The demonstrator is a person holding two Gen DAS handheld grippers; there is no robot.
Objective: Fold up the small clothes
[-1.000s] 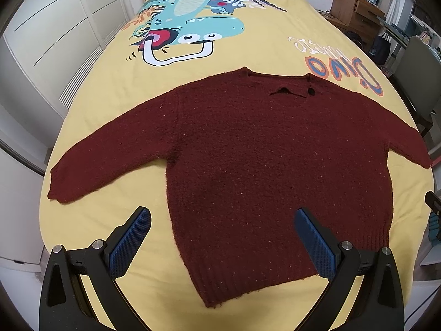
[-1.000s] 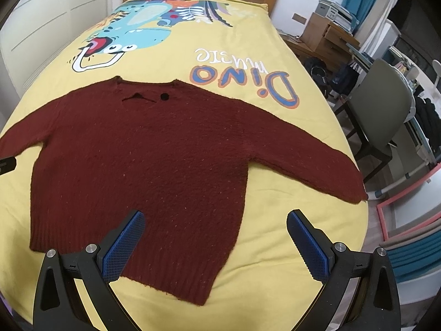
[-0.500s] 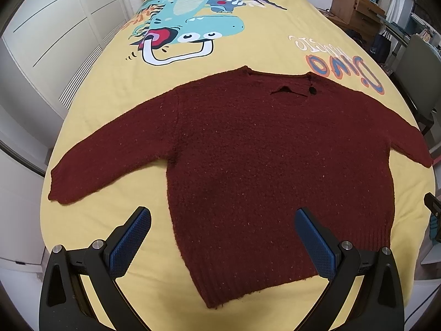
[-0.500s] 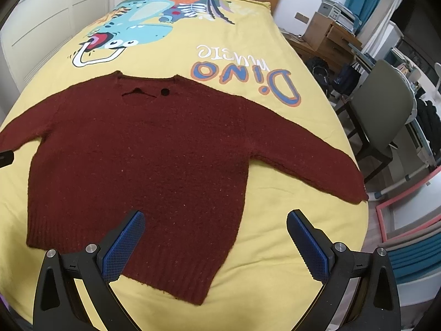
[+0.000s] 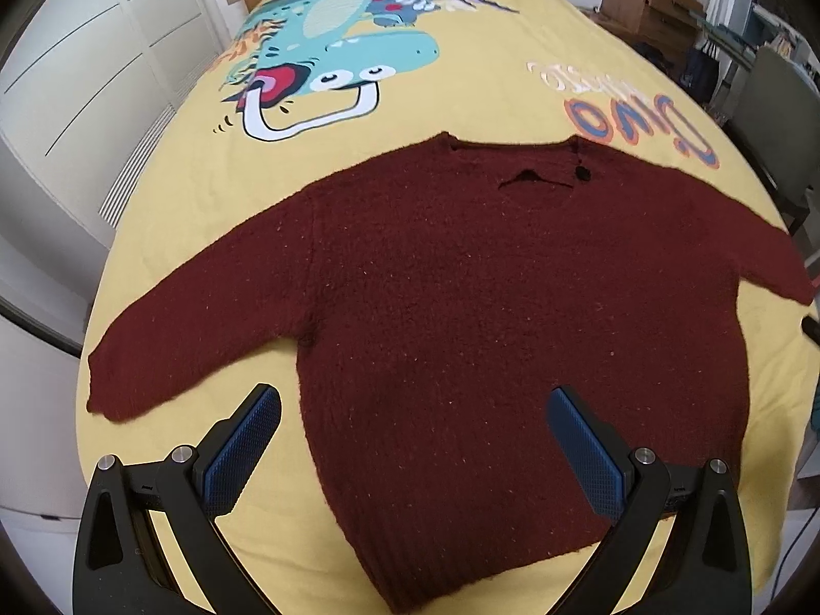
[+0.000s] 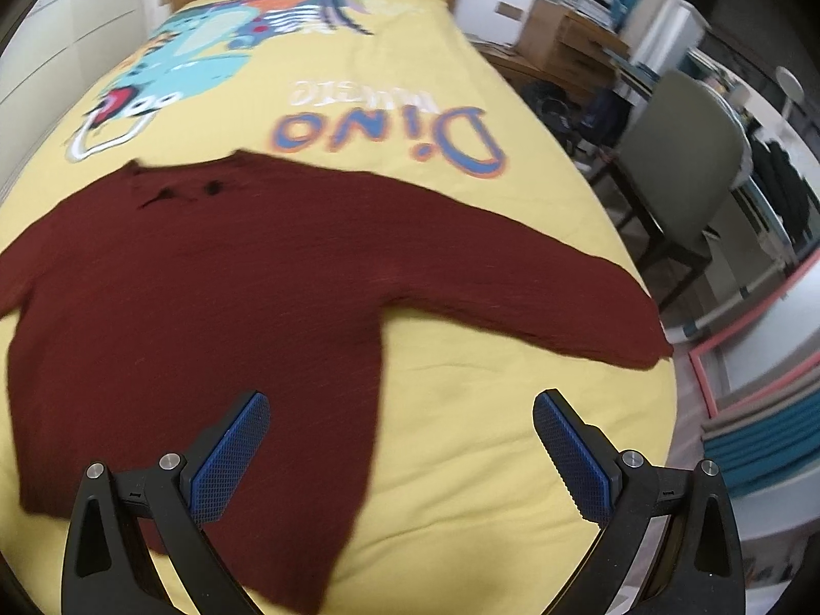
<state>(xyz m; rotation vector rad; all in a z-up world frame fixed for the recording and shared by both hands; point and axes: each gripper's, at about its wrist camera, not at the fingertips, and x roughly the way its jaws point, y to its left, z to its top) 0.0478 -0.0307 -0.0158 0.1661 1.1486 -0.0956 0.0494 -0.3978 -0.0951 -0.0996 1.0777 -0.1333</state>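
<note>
Lying flat on the yellow dinosaur bedspread [image 5: 461, 82], the maroon sweater [image 5: 487, 307] (sleeves spread) sits beneath left claw [image 5: 410, 441] and right claw [image 6: 397, 441], both wide open, empty.

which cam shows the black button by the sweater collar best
The left wrist view: it is sharp there, and the button stands out as a black dot on the sweater beside the neckline slit. In the right wrist view the button is only a motion-blurred dark smudge.
</note>
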